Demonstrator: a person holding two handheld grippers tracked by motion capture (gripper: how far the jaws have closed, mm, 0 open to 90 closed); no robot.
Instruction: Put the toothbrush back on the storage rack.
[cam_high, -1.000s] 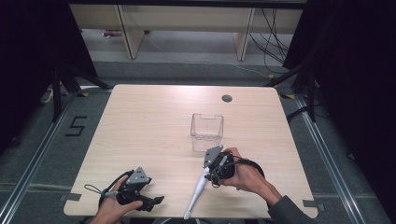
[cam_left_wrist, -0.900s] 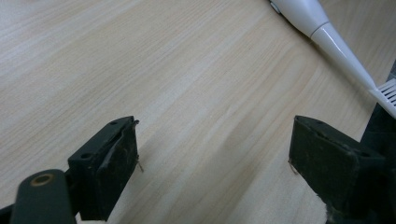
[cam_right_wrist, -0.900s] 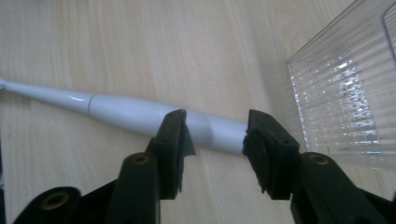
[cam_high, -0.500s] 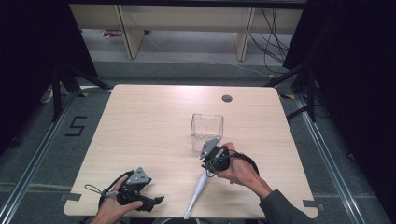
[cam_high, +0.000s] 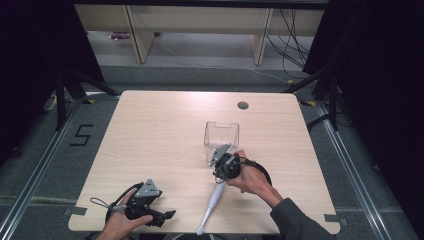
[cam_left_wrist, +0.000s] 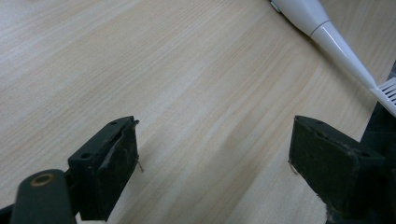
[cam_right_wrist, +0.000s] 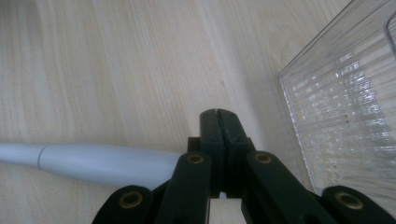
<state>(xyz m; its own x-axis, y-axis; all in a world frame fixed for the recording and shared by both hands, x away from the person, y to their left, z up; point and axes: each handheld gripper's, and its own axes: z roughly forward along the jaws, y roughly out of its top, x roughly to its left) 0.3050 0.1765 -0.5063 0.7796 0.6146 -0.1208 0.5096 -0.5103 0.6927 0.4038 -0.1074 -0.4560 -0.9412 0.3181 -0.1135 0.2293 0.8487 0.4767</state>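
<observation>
A: What colour is the bench (cam_high: 150, 135)?
B: Pale wood, fine straight grain.
A: And the brush (cam_high: 214, 202)?
B: White handle, white bristles.
A: The box (cam_high: 222, 135)?
B: Clear, ribbed with fine lines. Both grippers' fingers (cam_left_wrist: 112, 163) are matt black

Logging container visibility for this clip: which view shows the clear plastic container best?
The high view: the clear container appears whole, standing upright mid-table just beyond the right gripper. The right gripper view catches a ribbed wall close up beside the shut jaws.
</observation>
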